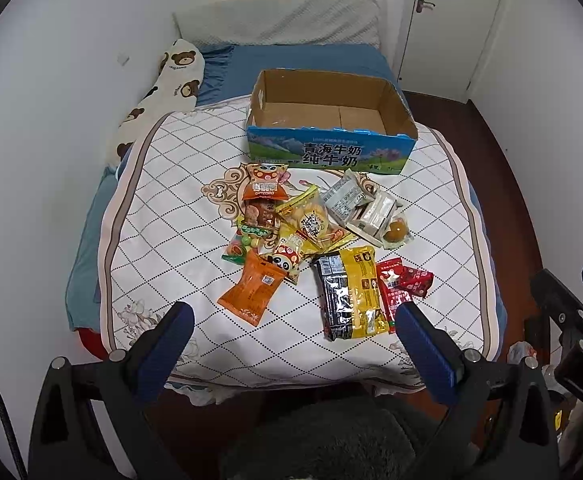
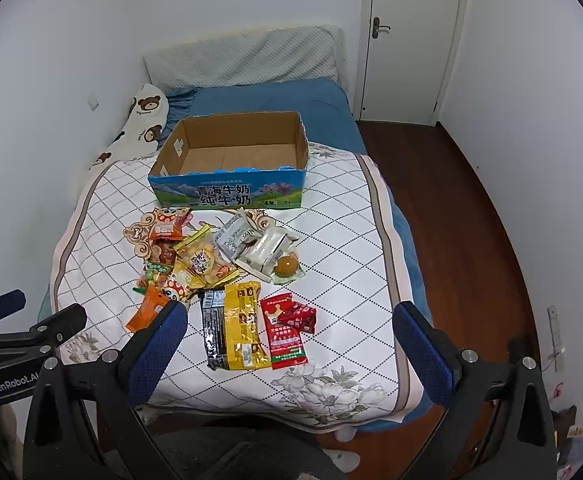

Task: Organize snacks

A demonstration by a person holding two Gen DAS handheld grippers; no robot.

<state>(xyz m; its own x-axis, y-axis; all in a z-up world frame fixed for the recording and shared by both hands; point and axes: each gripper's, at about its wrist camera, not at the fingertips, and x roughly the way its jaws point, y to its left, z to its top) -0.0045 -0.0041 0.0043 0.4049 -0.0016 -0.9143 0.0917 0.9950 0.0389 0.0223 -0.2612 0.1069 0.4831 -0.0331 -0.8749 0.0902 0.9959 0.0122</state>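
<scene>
Glossy plastic snack packets (image 1: 349, 292), matt cardboard box (image 1: 327, 156), quilted cloth cover (image 1: 163, 208).

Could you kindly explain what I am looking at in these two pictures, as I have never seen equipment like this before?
There is no robot here: a person holds a two-finger gripper in each hand, each with a wide-angle camera looking along its blue fingers. One picture comes from the left gripper, the other from the right gripper. Both are open and hold nothing. Ahead is a bed with a quilt. On it stands an empty cardboard box, and nearer lies a scatter of snack packets, including a yellow-and-black packet and a red packet.
</scene>
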